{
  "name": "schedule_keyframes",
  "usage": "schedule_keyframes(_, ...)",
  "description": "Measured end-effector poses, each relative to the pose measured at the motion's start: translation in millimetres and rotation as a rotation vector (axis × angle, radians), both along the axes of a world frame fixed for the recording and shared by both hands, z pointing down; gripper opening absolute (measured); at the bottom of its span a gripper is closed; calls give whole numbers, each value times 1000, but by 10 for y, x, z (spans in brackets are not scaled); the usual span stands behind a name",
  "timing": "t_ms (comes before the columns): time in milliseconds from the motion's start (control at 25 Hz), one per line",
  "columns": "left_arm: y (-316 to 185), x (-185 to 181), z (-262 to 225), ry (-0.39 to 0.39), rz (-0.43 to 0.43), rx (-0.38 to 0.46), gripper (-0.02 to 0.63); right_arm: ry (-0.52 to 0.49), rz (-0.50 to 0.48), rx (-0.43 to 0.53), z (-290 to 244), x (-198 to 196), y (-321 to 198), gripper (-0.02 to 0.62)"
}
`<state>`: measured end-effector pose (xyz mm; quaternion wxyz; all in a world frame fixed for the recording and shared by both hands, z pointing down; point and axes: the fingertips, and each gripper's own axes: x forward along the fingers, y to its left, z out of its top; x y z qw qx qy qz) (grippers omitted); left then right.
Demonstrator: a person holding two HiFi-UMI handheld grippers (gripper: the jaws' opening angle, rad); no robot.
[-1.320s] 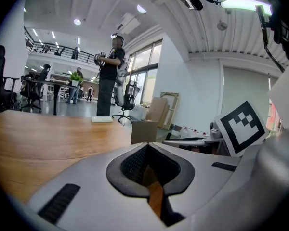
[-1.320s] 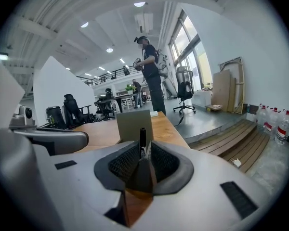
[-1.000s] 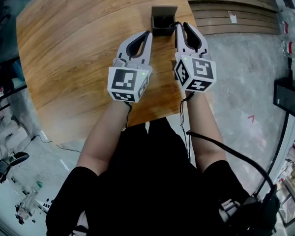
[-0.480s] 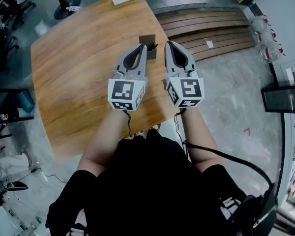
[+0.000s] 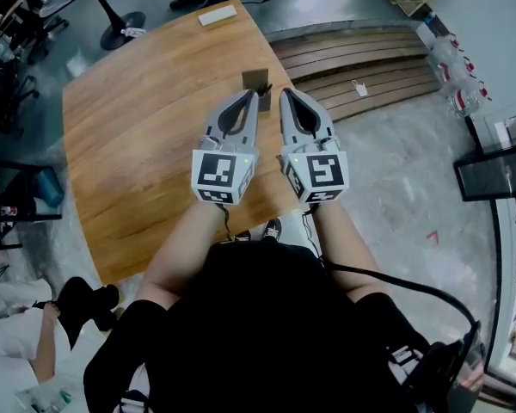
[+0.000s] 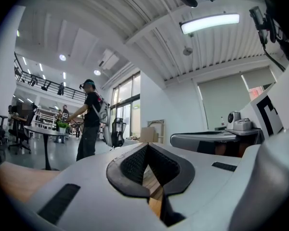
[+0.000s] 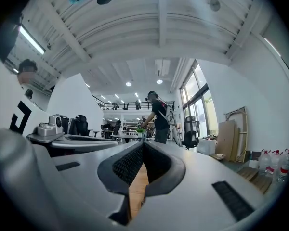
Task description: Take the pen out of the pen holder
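Observation:
A small brown pen holder (image 5: pixel 257 79) stands near the right edge of the wooden table (image 5: pixel 146 144) in the head view. A thin dark pen (image 5: pixel 266 87) pokes out at its right side. My left gripper (image 5: pixel 252 95) and right gripper (image 5: pixel 285 94) are held side by side just short of the holder, tips pointing at it. Both are shut with nothing between the jaws. In the left gripper view (image 6: pixel 147 146) and the right gripper view (image 7: pixel 143 144) the fingertips meet, and only a strip of tabletop shows below them. The holder is hidden in both.
A white flat object (image 5: pixel 217 15) lies at the table's far edge. Stacked wooden planks (image 5: pixel 361 58) lie on the floor to the right. A person (image 7: pixel 159 115) stands beyond the table, and another person (image 5: pixel 34 351) crouches at lower left. A round table base (image 5: pixel 125 24) stands behind.
The head view has drawn back, so more of the table and floor shows. The two grippers have come closer together and stay shut by the holder.

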<state>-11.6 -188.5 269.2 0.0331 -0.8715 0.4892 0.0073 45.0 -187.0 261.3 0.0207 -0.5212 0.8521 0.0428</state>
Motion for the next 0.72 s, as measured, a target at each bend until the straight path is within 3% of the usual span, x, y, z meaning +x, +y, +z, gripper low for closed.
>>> schedule_keyframes(720,55,-6,136,-26,1,-23,0,-6,3,7,11,30,58,14)
